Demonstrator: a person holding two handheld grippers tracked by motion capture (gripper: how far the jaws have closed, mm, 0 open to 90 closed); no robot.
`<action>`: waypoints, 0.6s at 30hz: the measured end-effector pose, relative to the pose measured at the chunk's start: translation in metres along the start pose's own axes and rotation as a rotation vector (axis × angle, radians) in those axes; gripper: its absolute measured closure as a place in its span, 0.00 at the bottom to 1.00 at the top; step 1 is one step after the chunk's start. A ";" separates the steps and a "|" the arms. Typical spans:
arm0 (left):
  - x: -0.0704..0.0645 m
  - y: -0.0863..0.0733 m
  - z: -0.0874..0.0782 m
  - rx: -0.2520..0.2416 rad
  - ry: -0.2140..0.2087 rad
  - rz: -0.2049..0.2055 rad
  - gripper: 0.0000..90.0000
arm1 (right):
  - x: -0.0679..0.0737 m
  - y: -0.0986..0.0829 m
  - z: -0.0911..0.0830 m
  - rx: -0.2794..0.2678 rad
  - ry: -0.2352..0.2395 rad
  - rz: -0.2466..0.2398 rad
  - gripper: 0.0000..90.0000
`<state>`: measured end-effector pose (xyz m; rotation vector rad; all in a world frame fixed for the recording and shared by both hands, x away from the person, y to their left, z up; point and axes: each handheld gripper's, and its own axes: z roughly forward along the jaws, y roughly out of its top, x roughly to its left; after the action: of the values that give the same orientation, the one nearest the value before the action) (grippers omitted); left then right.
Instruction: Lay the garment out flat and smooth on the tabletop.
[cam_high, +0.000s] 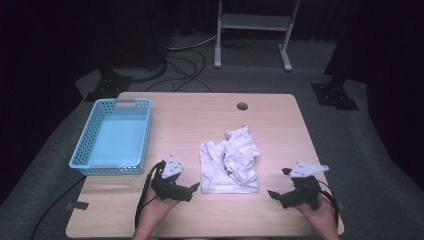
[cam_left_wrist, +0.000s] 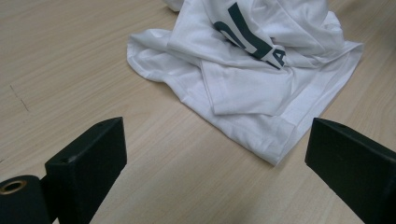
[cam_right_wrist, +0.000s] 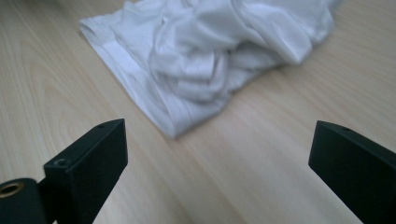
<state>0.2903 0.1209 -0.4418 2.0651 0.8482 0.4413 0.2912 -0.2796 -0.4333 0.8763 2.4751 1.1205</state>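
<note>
White T-shirt (cam_high: 230, 160) lies crumpled mid-table, dark lettering showing, possibly a logo. Left gripper (cam_high: 192, 188) and right gripper (cam_high: 276, 193) flank it, jaws apart, empty.

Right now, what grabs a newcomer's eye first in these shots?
The crumpled white T-shirt with dark lettering lies mid-table, the brightest thing there. The left gripper and right gripper flank it at the near edge, jaws open and empty, each aimed at a near corner of the shirt. An empty light-blue basket sits at the table's left side.
</note>
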 end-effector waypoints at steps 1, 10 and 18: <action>0.000 -0.002 0.002 0.005 -0.009 -0.003 0.05 | 0.000 0.009 0.006 0.012 0.003 -0.013 0.05; 0.000 -0.006 0.005 0.007 -0.021 -0.001 0.05 | -0.008 0.064 0.060 0.091 0.066 -0.083 0.06; 0.002 -0.008 0.005 0.012 -0.016 0.013 0.05 | -0.014 0.099 0.121 0.238 0.127 -0.091 0.28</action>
<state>0.2914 0.1230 -0.4510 2.0842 0.8301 0.4273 0.4014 -0.1674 -0.4381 0.7654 2.7655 0.8891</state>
